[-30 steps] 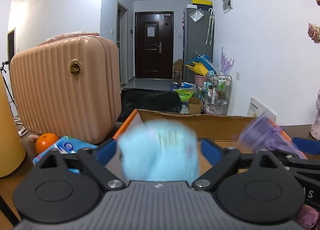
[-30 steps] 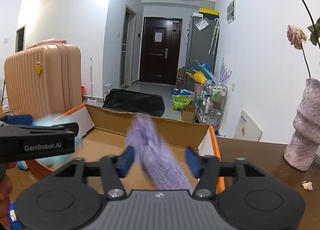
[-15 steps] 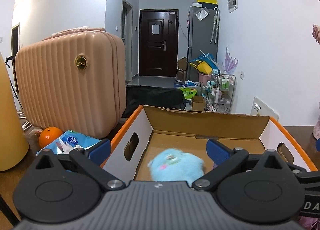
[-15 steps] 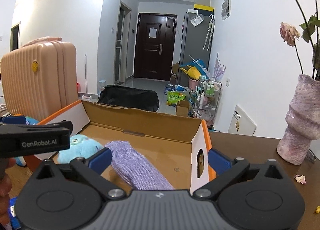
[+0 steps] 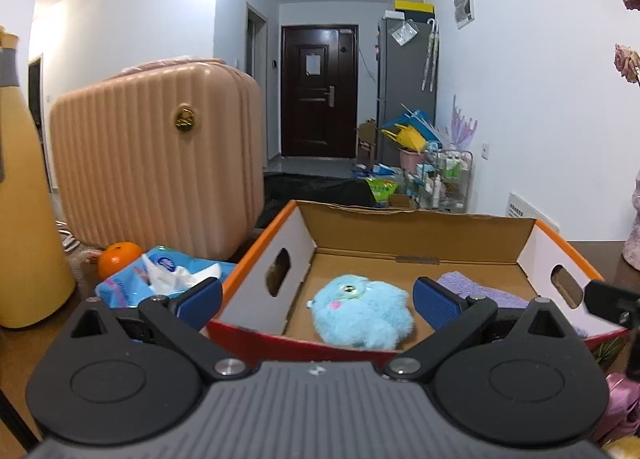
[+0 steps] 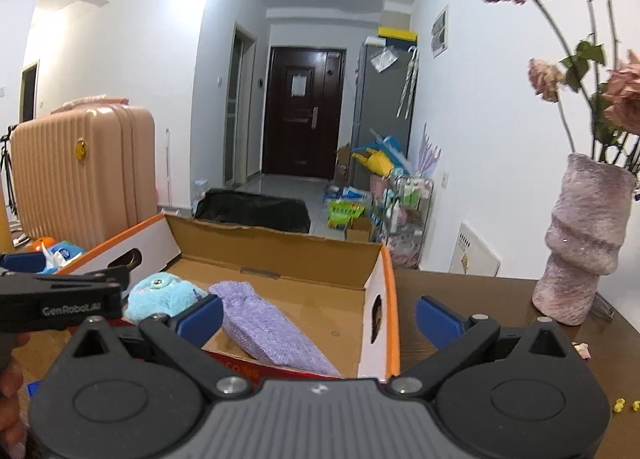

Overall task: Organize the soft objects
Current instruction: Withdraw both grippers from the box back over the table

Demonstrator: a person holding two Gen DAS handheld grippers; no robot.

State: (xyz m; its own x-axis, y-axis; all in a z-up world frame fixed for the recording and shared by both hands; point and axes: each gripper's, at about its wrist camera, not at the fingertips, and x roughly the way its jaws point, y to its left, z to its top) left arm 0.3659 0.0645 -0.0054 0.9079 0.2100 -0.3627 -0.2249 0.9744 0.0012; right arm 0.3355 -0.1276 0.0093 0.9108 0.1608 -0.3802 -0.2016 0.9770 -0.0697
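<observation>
Your left tool [image 5: 316, 297] is wide open and holds nothing. Your right tool [image 6: 318, 317] is wide open too, with nothing in it. Both hang just in front of the open cardboard box with orange edges [image 5: 416, 231] on the brown wooden desk [image 6: 480, 295]. The fluffy blue plush toy [image 5: 362, 311] lies inside the box at its 9 o'clock side. The purple knitted cloth [image 6: 272, 329] lies just beside it, toward 3 o'clock. At 3 o'clock from the box stands a pink bumpy vase [image 6: 584, 239].
</observation>
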